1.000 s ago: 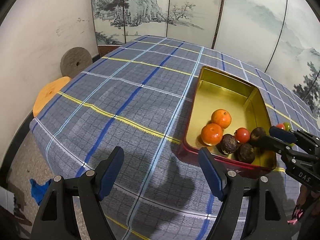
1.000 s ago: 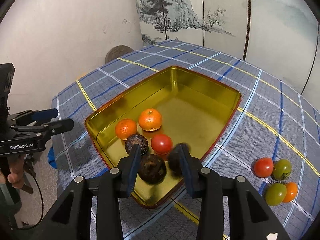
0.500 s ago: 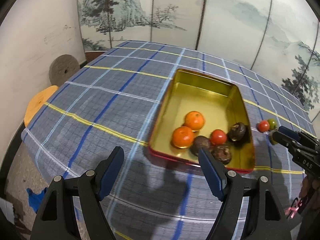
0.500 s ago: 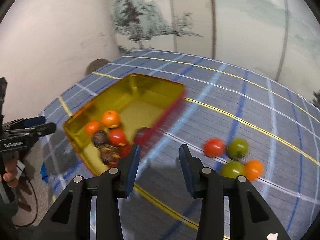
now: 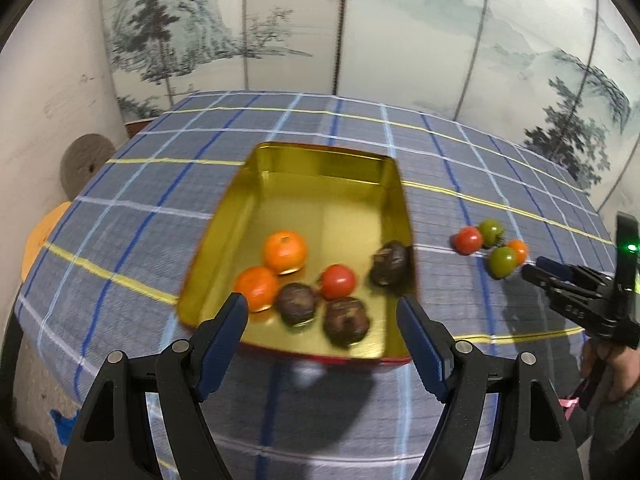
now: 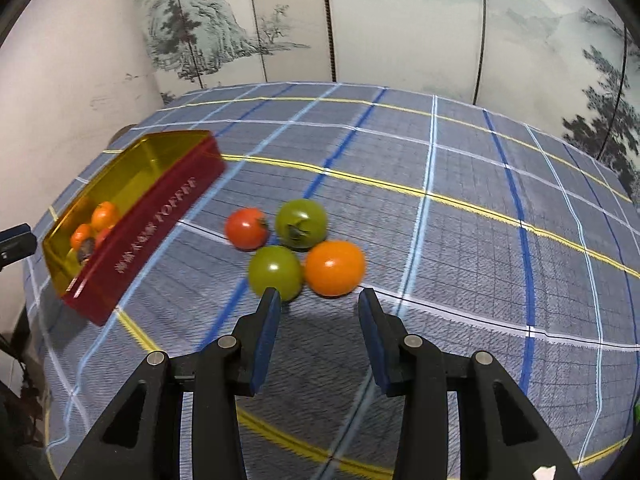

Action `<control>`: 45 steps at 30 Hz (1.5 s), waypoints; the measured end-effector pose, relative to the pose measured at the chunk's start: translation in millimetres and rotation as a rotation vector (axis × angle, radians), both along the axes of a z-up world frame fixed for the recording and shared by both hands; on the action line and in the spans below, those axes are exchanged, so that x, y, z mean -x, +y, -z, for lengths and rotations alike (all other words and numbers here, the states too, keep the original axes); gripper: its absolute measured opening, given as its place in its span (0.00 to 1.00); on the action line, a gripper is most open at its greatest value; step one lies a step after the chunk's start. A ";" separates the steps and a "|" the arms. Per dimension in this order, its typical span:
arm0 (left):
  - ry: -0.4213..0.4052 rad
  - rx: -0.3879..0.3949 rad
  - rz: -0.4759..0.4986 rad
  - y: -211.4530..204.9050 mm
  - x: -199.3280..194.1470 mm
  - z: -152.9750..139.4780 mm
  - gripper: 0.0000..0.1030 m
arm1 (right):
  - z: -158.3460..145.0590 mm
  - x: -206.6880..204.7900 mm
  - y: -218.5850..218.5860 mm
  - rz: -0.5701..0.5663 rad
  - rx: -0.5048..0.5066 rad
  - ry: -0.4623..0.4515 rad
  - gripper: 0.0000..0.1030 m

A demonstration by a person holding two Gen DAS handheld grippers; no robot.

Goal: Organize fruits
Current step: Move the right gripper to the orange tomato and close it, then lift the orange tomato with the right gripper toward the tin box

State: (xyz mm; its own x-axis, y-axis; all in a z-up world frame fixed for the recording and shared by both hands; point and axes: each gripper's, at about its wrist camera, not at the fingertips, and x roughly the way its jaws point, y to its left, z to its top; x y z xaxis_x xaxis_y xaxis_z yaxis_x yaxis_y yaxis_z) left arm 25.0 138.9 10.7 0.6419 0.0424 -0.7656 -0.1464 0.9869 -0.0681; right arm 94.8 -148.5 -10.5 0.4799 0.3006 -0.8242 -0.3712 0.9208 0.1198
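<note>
On the checked cloth (image 5: 132, 240), close to the left gripper (image 5: 322, 312), a gold tin (image 5: 320, 160) with red sides is seen. Nothing is held by the left gripper; its blue pads are wide apart, and the near end of the tin is seen between them. Six fruits are kept in the near half of the tin. Two brown fruits (image 5: 297, 303) are nearest. Behind them a red tomato (image 5: 338, 281) and two oranges (image 5: 285, 251) are found, the oranges to the left. A third brown fruit (image 5: 390, 262) is leaned on the right wall of the tin. The far half of the tin is bare gold.

To the right of the tin, on the cloth, four small tomatoes are bunched together and are touching. Just in front of the right gripper (image 6: 318, 306) the green tomato (image 6: 275, 272) and the orange tomato (image 6: 335, 267) are seen. Behind them the red tomato on the cloth (image 6: 246, 228) and a second green tomato (image 6: 301, 223) are placed. Nothing is held by the right gripper; its pads are set apart with only cloth between them, and the fruits are not touched.

At the far side a painted screen (image 5: 360, 20) is stood behind the table. A round grey disc (image 5: 82, 164) is propped by the left wall.
</note>
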 end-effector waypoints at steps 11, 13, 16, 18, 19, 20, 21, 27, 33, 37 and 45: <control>0.022 0.000 0.099 -49.5 -37.7 4.3 0.75 | 20.2 -20.4 -0.3 -0.031 0.000 0.024 0.37; 0.024 0.003 0.108 -55.3 -42.3 5.6 0.75 | 22.2 -23.7 2.1 -0.040 -0.003 0.026 0.37; 0.030 0.002 0.115 -63.8 -48.9 9.0 0.75 | 24.3 -26.5 7.2 -0.052 0.003 0.018 0.37; 0.038 0.004 0.120 -68.7 -53.0 11.2 0.75 | 24.9 -27.5 10.4 -0.060 0.009 0.013 0.37; 0.042 0.004 0.122 -70.4 -54.9 12.2 0.75 | 25.0 -28.0 11.1 -0.062 0.009 0.013 0.37; 0.044 0.005 0.125 -72.8 -56.3 13.4 0.75 | 25.0 -28.2 11.3 -0.064 0.009 0.012 0.37; 0.046 0.004 0.128 -76.1 -57.9 14.6 0.75 | 25.2 -28.2 12.0 -0.066 0.009 0.013 0.36; 0.060 0.000 0.147 -92.2 -67.5 22.6 0.75 | 24.3 -27.7 10.0 -0.062 0.012 0.013 0.35; 0.068 0.001 0.154 -104.5 -74.6 31.5 0.75 | 24.2 -23.9 -6.1 -0.027 0.030 0.010 0.35; 0.078 0.004 0.158 -113.1 -77.6 36.3 0.75 | 23.6 -20.1 -25.3 0.005 0.053 0.003 0.35; 0.100 0.006 0.173 -129.6 -87.1 47.3 0.75 | 21.6 -11.2 -65.4 0.082 0.064 -0.004 0.34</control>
